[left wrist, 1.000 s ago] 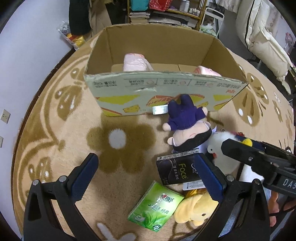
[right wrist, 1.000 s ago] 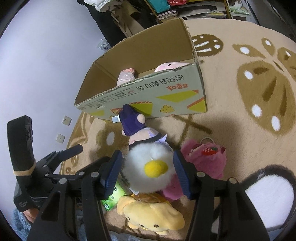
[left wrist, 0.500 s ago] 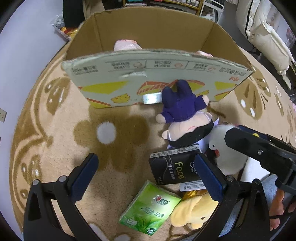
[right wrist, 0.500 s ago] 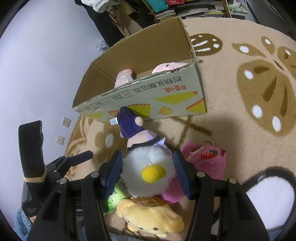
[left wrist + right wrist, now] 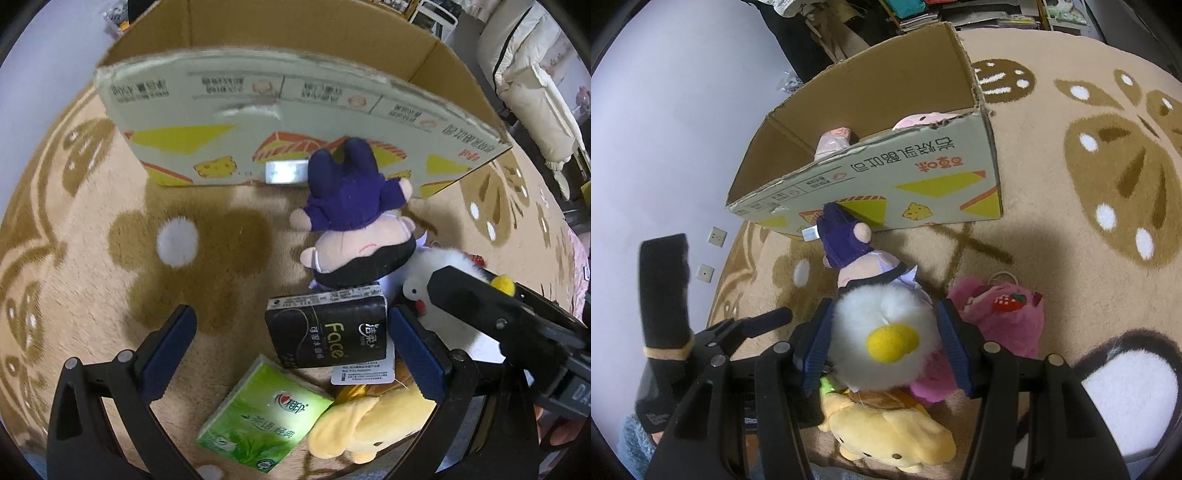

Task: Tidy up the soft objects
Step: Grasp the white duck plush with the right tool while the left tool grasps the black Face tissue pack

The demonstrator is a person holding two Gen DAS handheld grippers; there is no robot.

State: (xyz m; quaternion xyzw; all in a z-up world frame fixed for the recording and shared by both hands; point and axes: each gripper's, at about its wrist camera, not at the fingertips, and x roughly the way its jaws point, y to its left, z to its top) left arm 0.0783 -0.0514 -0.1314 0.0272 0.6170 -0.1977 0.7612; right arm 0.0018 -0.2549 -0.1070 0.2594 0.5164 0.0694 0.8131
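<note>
Beige carpet (image 5: 1052, 258) carried the pile; right gripper (image 5: 884, 345) fingers straddled the white duck plush (image 5: 886, 325), contact unclear, left gripper (image 5: 291, 350) spread, cardboard box (image 5: 923, 177) ahead.

A white fluffy duck plush (image 5: 882, 339) with a yellow beak is sitting atop a yellow dog plush (image 5: 886, 432), touching a pink strawberry plush (image 5: 1001, 321); a purple-clothed doll (image 5: 351, 218) is leaning against the open cardboard box (image 5: 295, 122).

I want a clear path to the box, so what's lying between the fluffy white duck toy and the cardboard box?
One thing: the purple-clothed plush doll, lying head-first against the white duck toy with its feet touching the printed cardboard box. The right wrist view shows it best.
</note>
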